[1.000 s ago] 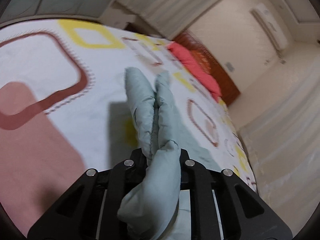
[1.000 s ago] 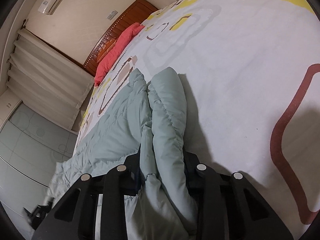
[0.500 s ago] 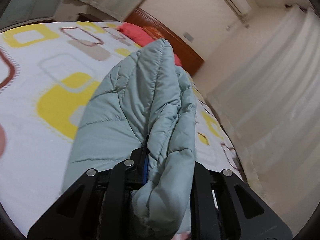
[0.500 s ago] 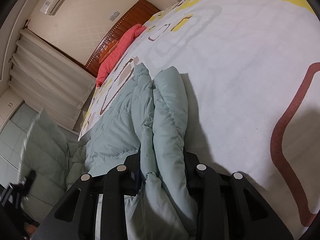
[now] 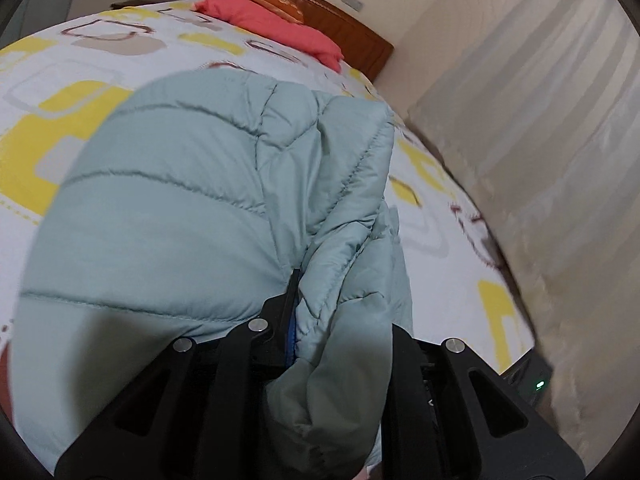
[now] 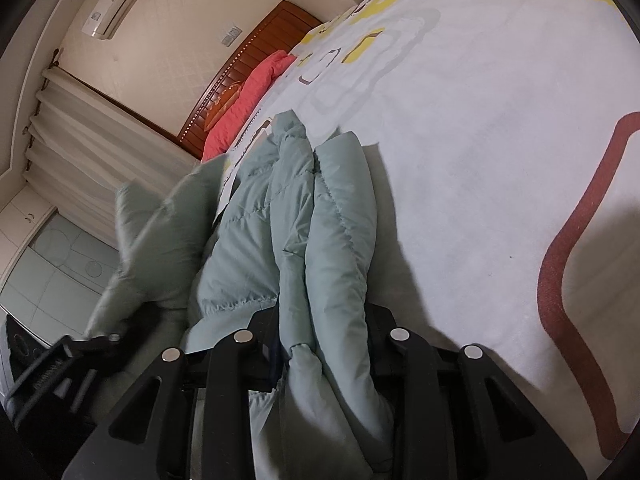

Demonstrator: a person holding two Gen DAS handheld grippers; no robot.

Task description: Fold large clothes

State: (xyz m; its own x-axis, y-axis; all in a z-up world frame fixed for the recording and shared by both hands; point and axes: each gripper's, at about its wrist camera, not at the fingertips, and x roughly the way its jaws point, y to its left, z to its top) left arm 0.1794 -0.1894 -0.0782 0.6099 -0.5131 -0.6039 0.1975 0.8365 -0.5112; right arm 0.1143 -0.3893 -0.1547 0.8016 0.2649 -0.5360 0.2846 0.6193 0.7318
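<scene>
Black left tongs [image 5: 336, 304] clamp a bunched fold of the pale green padded jacket [image 5: 192, 208], lifted off the bed [image 5: 448, 216] so the quilting billows over them. Right tongs [image 6: 320, 320] also grip a thick fold of the jacket [image 6: 332, 216], which there lies on the patterned white sheet [image 6: 480, 160]. Beyond lie a red pillow [image 5: 272, 24], a wooden headboard [image 5: 352, 28] and pale curtains [image 5: 540, 120].

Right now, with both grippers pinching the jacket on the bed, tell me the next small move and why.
Probably carry the left gripper across toward the right gripper and lay its raised flap of jacket down. The right one pins a bunched edge flat on the bed, so it anchors the fold.
</scene>
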